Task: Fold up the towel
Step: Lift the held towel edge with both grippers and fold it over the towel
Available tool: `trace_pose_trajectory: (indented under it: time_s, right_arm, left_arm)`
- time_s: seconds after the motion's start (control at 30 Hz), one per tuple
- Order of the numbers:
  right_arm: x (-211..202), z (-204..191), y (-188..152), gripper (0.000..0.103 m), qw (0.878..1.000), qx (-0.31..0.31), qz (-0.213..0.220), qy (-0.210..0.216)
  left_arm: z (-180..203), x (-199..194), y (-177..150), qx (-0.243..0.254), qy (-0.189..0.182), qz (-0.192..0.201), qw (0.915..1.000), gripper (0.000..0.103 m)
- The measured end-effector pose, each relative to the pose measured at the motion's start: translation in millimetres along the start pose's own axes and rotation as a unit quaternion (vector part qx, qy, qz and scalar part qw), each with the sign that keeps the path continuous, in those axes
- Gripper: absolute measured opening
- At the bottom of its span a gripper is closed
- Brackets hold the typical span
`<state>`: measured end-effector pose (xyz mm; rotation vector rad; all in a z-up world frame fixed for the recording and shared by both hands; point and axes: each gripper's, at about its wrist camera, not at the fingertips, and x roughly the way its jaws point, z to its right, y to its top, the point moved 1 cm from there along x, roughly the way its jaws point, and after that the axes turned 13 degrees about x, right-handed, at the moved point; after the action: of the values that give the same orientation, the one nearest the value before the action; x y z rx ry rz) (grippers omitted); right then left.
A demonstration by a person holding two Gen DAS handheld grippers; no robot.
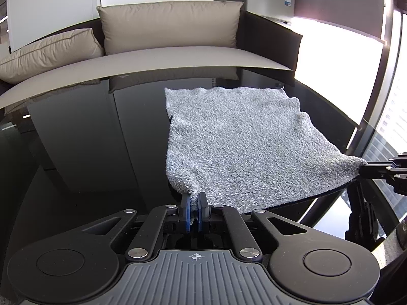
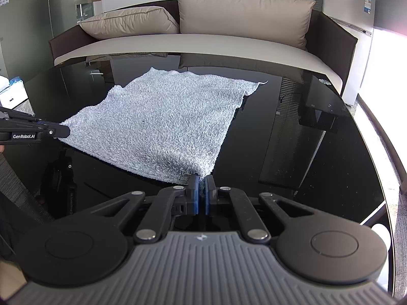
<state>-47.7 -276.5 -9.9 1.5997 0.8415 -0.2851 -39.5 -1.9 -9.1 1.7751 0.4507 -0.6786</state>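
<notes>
A pale grey-blue fluffy towel [image 1: 241, 142] lies spread on a glossy black table [image 1: 89, 152], its near edge lifted off the surface. My left gripper [image 1: 194, 203] is shut on the towel's near left corner. My right gripper [image 2: 202, 188] is shut on the near right corner of the towel [image 2: 162, 122]. In the left wrist view the right gripper [image 1: 366, 169] reaches in from the right edge. In the right wrist view the left gripper [image 2: 67, 131] reaches in from the left. The towel's far edge rests flat on the table [image 2: 318, 165].
A sofa with beige cushions [image 1: 168, 28] stands just beyond the table's far edge. A grey fridge [image 2: 348, 7] is at the back right. White boxes [image 2: 11, 94] sit at the far left. A bright window [image 1: 343, 58] runs along the right.
</notes>
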Motion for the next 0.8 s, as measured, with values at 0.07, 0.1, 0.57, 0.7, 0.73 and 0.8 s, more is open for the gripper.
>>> trace_pose_trajectory:
  time_s: [0.07, 0.1, 0.57, 0.7, 0.73, 0.8]
  right_arm:
    - [-5, 1, 2, 0.004, 1.000, 0.002, 0.007, 0.003]
    - [-7, 1, 2, 0.004, 1.000, 0.002, 0.008, 0.005]
    - [-32, 3, 17, 0.004, 0.999, 0.021, 0.024, 0.033]
    - [-39, 5, 23, 0.004, 0.998, 0.028, 0.029, 0.041]
    - [-40, 5, 24, 0.004, 0.998, 0.030, 0.030, 0.043]
    - [-44, 5, 26, 0.004, 0.998, 0.033, 0.032, 0.046]
  left_arm:
    - [1, -4, 0, 0.002, -0.003, 0.005, 1.0000, 0.005]
    - [2, -6, 0, 0.002, -0.004, 0.007, 1.0000, 0.005]
    - [2, -45, 1, -0.018, 0.006, 0.027, 0.9995, 0.005]
    - [-4, -46, 14, -0.025, 0.018, 0.039, 0.9988, 0.005]
    - [-7, -44, 19, -0.028, 0.020, 0.040, 0.9986, 0.005]
    - [-12, -39, 27, -0.031, 0.024, 0.040, 0.9984, 0.005]
